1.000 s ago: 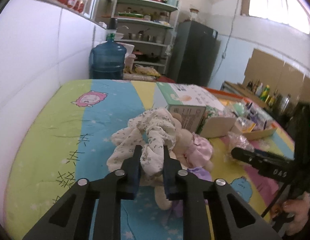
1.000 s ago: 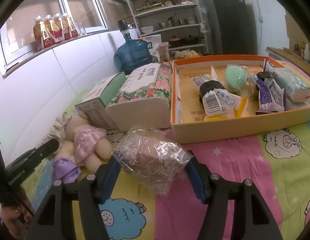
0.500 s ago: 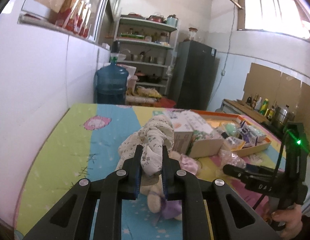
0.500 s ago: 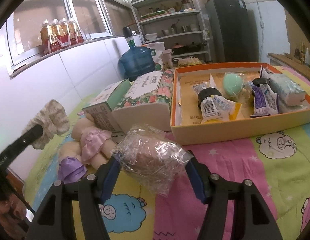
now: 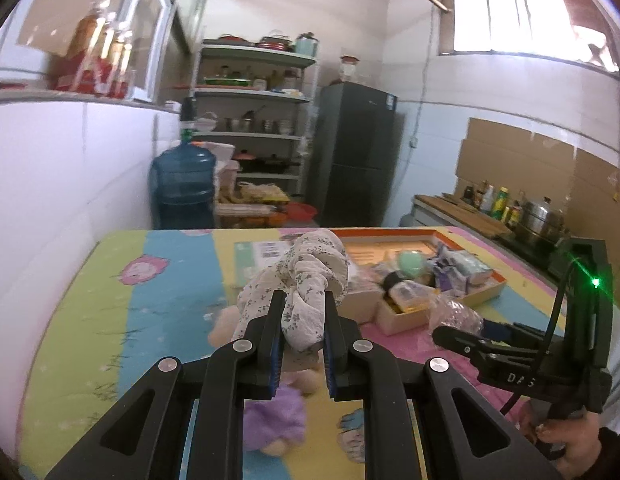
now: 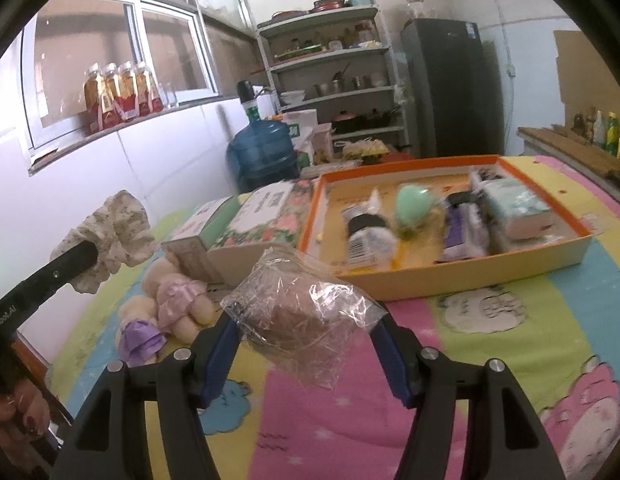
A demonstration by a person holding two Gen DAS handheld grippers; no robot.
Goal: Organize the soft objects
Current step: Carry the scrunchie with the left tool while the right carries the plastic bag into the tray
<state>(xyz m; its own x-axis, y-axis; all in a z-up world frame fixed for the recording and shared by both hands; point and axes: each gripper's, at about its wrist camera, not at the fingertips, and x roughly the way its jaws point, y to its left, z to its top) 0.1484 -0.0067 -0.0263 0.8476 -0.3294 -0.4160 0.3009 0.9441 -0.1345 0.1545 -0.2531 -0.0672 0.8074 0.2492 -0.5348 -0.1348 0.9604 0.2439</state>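
Fig.: my left gripper (image 5: 300,322), jaws clenched on the floral scrunchie (image 5: 310,276), carries it aloft above the plush dolls (image 6: 166,312) on the tabletop (image 6: 529,320); right gripper (image 6: 306,346) clasps a crinkly wrapped bundle (image 6: 302,316); both light, limp, compressible — grip mid-bulk, w/ moderate squeeze.

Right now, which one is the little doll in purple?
Find the orange tray on the colourful sheet, then the flowery box beside it. Two plush dolls lie there; the purple doll is nearer, and the other doll wears pink.
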